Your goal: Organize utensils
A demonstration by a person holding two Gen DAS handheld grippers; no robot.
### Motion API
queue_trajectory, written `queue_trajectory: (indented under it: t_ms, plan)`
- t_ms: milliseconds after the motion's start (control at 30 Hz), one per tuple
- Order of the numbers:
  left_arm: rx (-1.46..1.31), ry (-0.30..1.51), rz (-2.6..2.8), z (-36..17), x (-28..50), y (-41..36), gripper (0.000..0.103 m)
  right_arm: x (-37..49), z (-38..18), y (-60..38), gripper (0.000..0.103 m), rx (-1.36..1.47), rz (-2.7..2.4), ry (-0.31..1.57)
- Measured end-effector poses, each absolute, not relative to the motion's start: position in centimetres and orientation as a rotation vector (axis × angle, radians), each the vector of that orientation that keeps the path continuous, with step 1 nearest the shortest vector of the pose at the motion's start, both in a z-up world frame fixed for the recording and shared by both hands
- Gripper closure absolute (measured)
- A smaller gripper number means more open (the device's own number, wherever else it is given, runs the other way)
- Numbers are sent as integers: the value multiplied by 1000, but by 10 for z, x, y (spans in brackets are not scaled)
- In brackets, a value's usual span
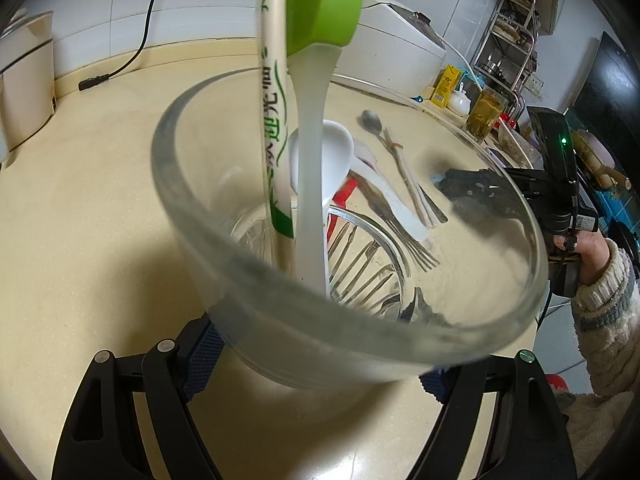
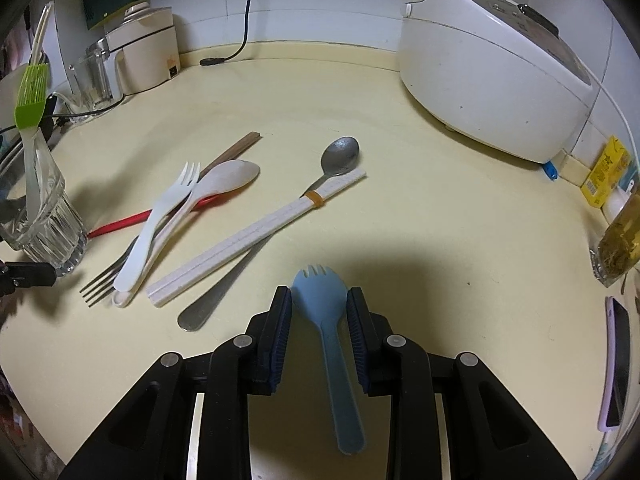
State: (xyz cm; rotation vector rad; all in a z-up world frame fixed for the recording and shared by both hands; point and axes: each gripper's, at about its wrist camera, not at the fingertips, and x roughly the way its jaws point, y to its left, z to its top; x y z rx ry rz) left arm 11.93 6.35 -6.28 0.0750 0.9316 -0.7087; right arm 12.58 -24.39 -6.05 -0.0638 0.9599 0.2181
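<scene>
Right wrist view, bottom centre: right tongs (image 2: pixel 319 304) spread, pads either side of the blue spork's (image 2: pixel 320 300) bowl, a thin gap showing on each side; not pinching. Spork lies flat on the table (image 2: pixel 400 220), long axis running almost straight up-down in the frame, tines toward the top, handle end toward the bottom, under the tongs. So the long axis runs crosswise to the line between the pads; judged that closing would clamp across the bowl's width.

Further up, mid-left: loose pile of a metal spoon (image 2: pixel 340 156), banded chopsticks (image 2: pixel 256 236), white fork (image 2: pixel 160 216), white spoon (image 2: pixel 224 180), a red stick (image 2: pixel 120 224) and a metal fork (image 2: pixel 104 284). All lie roughly diagonal, lower left to upper right. Right hand is the nearer one to the spork and the pile.

Far left edge: glass (image 2: pixel 44 232), with green brush (image 2: pixel 32 92) standing in it.

Left wrist view, bottom: left tongs (image 1: pixel 316 364) pinching the glass (image 1: pixel 360 320) at its sides, glass tilted toward the camera. Brush (image 1: pixel 316 80) and a printed stick (image 1: pixel 272 100) stand inside.

Judgement: spork goes next, into the glass at the right view's left.
</scene>
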Motion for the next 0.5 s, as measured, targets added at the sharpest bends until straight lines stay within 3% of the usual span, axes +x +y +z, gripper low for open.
queue_trajectory:
  t_ms: [200,333,500]
  plan:
    - [76,932,-708,-63,119,63,19,125,-61,-244,76,-54,219,950]
    - [75,932,-709,-63,119,64,19,122,-56,-252,88,39,244,920]
    - [76,932,-708,-63,119,64,19,117,-48,-257,88,99,256,881]
